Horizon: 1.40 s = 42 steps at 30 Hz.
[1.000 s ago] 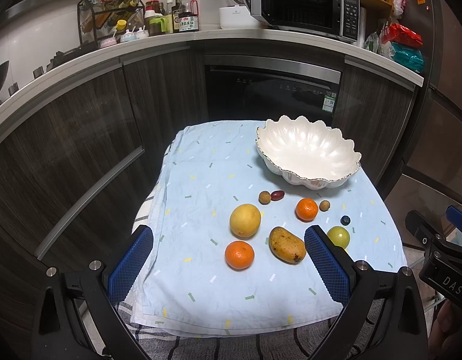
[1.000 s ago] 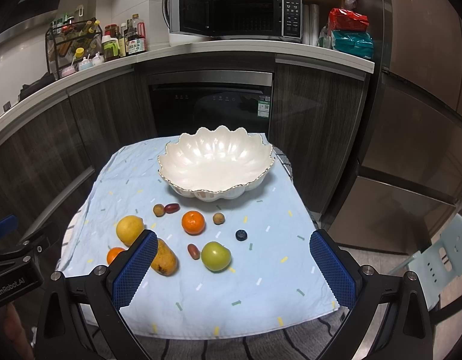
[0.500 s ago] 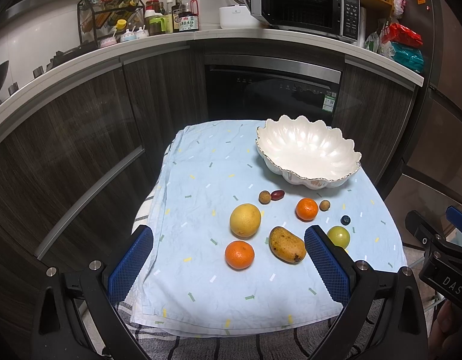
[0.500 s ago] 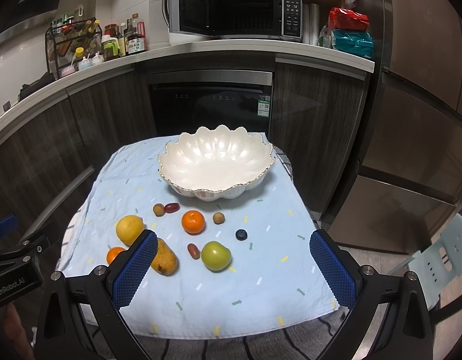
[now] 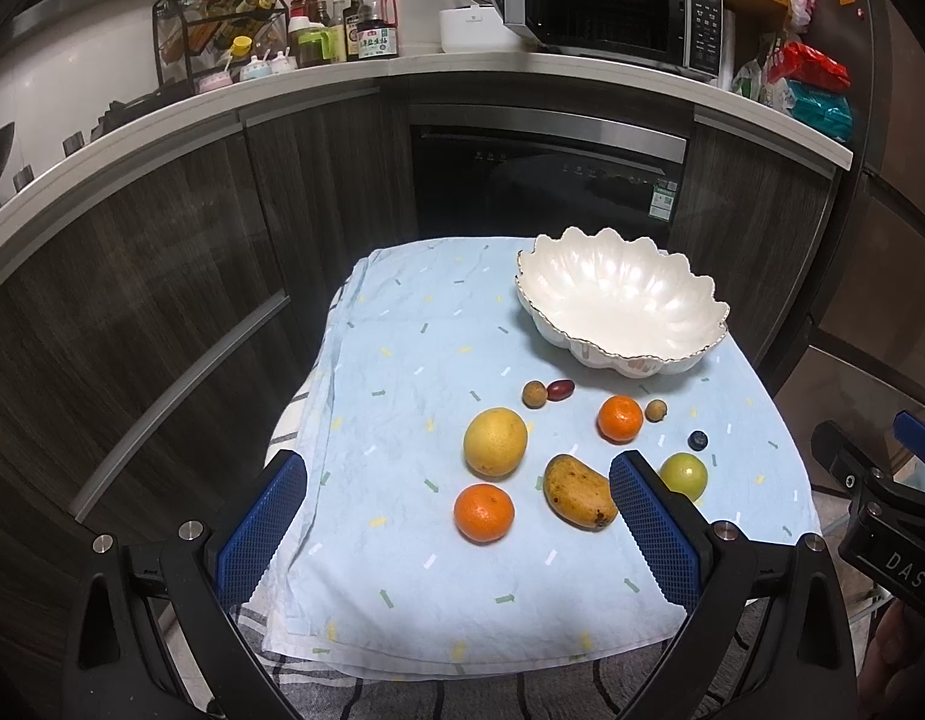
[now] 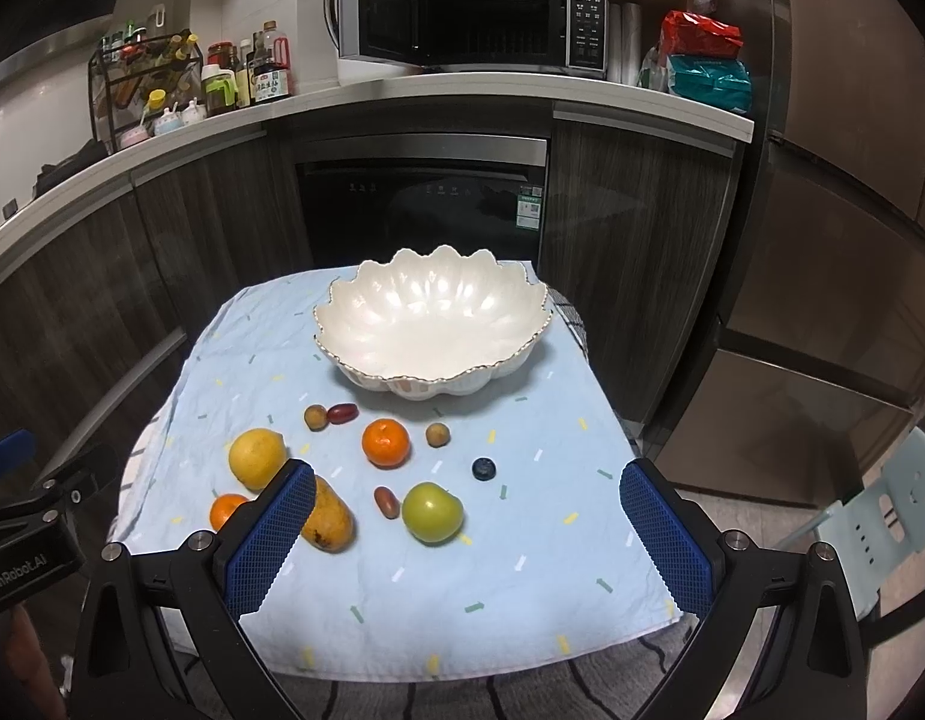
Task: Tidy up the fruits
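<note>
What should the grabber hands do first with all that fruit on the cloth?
Probably lower the right gripper onto the green fruit just ahead of it. Both grippers are open and hold nothing, the white bowl has nothing in it, and every fruit lies on the blue cloth. The left gripper could take the orange.

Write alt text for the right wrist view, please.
An empty white scalloped ceramic bowl stands on a light blue cloth, with loose fruits in front: a green round fruit, an orange tangerine, a dark blueberry. The open right claw hovers, holding nothing.
</note>
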{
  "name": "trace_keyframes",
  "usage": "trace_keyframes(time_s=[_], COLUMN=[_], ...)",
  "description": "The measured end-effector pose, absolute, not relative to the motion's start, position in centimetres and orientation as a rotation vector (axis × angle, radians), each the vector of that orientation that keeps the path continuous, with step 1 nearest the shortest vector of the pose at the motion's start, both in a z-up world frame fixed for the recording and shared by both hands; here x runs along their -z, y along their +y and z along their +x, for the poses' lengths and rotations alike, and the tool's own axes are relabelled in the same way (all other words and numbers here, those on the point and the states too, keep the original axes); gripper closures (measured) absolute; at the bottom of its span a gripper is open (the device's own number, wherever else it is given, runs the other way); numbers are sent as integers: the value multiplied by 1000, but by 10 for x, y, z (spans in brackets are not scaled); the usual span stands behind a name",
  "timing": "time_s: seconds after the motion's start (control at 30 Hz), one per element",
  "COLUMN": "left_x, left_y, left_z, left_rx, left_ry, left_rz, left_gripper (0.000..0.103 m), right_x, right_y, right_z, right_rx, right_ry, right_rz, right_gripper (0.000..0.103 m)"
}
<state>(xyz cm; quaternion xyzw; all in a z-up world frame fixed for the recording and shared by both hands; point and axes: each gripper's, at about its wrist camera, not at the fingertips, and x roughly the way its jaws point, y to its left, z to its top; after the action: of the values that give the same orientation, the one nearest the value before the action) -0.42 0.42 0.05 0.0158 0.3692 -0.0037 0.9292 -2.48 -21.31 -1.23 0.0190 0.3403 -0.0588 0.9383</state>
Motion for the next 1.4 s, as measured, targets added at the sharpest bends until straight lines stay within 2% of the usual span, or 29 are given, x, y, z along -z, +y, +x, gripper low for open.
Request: trace_keyframes(time_s=[0.93,1.4], left_x=[38,73], left_y=[2,-1], left_z=[36,57], left_rx=[35,52], left_ry=[793,823], left_rz=[110,104], left_gripper=[1,1], right_x=[52,83], right_y=[-198,-197], right_z=[23,41], right_rx=[64,38], right_ry=[739,781], right_rz=[-35,-42], right_gripper=[2,10])
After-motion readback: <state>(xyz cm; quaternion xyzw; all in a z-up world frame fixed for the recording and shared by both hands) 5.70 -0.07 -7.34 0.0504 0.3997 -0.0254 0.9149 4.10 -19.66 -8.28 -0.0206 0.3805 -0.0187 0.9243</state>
